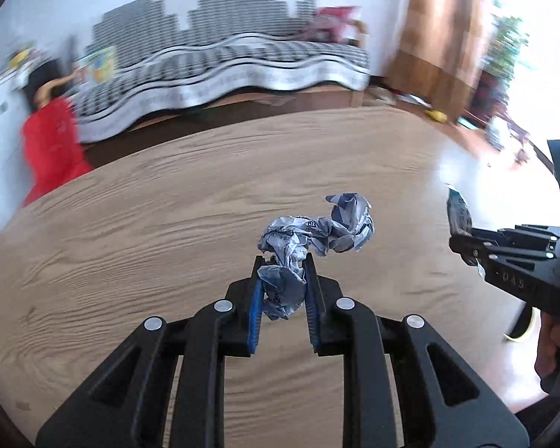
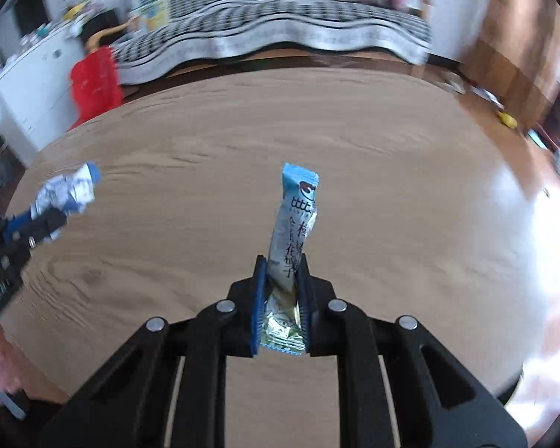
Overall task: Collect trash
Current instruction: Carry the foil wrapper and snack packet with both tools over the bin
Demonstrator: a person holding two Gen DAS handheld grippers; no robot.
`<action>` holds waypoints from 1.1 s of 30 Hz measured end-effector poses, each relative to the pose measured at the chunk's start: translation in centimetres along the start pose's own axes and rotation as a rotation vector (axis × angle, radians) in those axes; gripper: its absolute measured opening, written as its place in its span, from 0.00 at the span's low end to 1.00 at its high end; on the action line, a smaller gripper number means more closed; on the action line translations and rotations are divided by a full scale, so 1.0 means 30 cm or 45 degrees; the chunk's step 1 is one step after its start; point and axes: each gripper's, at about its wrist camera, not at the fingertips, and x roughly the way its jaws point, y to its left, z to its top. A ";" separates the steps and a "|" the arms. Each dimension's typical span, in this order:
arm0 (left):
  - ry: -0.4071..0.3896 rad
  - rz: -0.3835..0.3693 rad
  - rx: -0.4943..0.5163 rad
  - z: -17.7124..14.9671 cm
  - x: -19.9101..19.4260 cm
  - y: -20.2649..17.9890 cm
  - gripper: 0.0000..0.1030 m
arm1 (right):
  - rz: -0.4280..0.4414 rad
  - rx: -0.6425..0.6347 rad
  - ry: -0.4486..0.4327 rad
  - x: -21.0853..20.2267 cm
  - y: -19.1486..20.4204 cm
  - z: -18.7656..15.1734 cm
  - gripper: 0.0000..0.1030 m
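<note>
My left gripper is shut on a crumpled blue-and-white wrapper and holds it above the wooden table. My right gripper is shut on a light blue snack packet that stands up between the fingers, above the same table. The right gripper with its packet also shows at the right of the left wrist view. The left gripper's crumpled wrapper shows at the left of the right wrist view.
Beyond the table's far edge is a sofa with a black-and-white patterned cover. A red garment hangs at the left. A wooden door and a plant are at the right. White cabinet at far left.
</note>
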 end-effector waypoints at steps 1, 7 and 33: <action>0.000 -0.023 0.030 0.004 0.004 -0.059 0.18 | -0.034 0.042 -0.006 -0.029 -0.096 -0.045 0.16; 0.019 -0.207 0.249 0.005 0.040 -0.508 0.19 | -0.205 0.303 -0.037 -0.157 -0.599 -0.302 0.16; 0.188 -0.571 0.535 -0.176 0.304 -1.405 0.19 | -0.202 0.840 0.208 -0.045 -1.313 -0.751 0.16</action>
